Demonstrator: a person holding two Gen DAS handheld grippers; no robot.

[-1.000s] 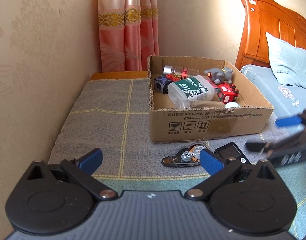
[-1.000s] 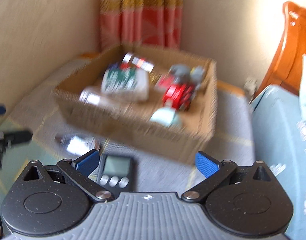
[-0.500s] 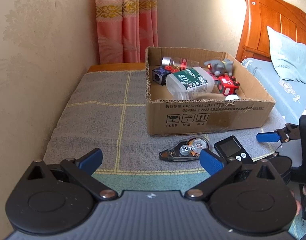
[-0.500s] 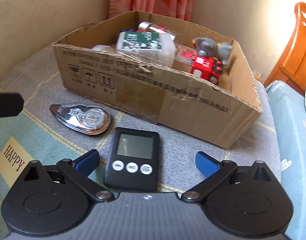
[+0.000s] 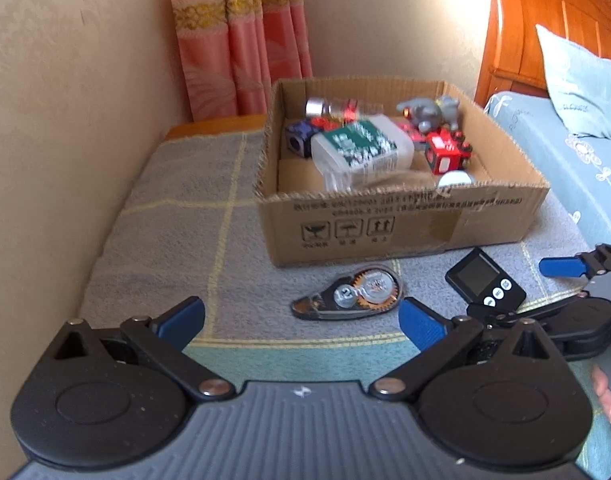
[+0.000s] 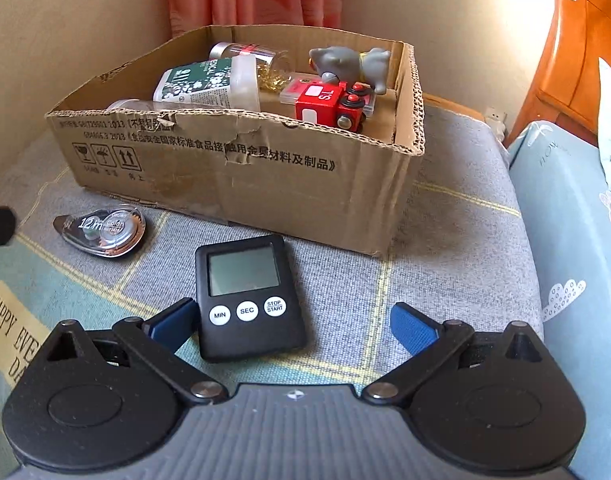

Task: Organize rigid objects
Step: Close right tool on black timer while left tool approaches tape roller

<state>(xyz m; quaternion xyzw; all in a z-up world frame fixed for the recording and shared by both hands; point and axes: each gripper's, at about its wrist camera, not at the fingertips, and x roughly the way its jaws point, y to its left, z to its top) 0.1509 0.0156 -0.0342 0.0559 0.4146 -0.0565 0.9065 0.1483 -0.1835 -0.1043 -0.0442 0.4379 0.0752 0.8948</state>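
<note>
A black digital timer (image 6: 247, 294) lies flat on the grey mat in front of the cardboard box (image 6: 265, 168); it also shows in the left wrist view (image 5: 483, 278). My right gripper (image 6: 293, 324) is open, low over the mat, with the timer's near end between its fingers; its left fingertip (image 6: 175, 322) is right beside the timer's edge. A clear correction-tape dispenser (image 5: 351, 294) lies in front of the box (image 5: 405, 216); it also shows in the right wrist view (image 6: 103, 230). My left gripper (image 5: 301, 320) is open and empty, just short of the dispenser.
The box holds a green-labelled plastic bottle (image 5: 361, 152), a red toy train (image 6: 329, 106), a grey toy animal (image 6: 349, 64) and a small jar (image 6: 245, 54). A bed with a blue sheet (image 6: 577, 240) borders the mat on the right; a wall stands left.
My right gripper has come down and forward, so the timer now sits between its fingers. My left gripper has edged closer to the tape dispenser.
</note>
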